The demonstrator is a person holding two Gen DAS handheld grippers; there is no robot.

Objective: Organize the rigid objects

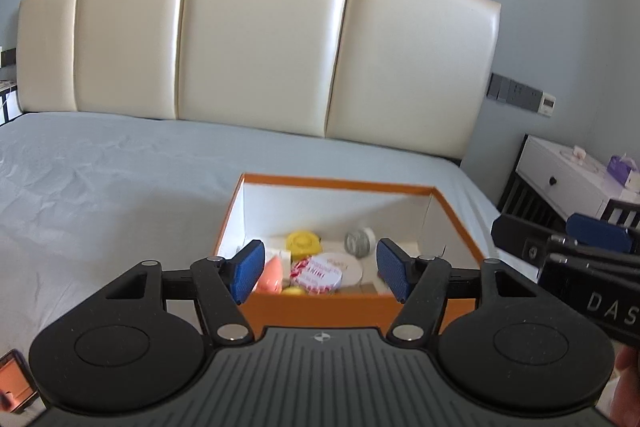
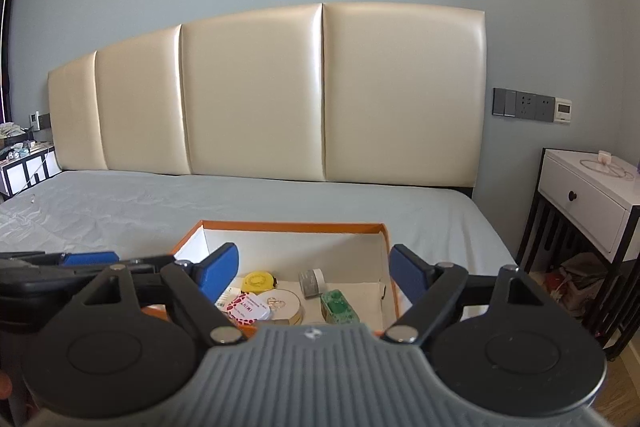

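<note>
An orange box with a white inside sits on the bed. It holds a yellow round case, a grey tape roll, a red-and-white round tin, a pink piece and a white disc. My left gripper is open and empty, held above the box's near edge. In the right wrist view the box also shows a green item and the yellow case. My right gripper is open and empty above the box.
A cream padded headboard stands behind the bed. A white nightstand with a black frame is at the right, with clutter on its lower shelf. Wall switches sit beside the headboard. My right gripper's body is close on the left gripper's right.
</note>
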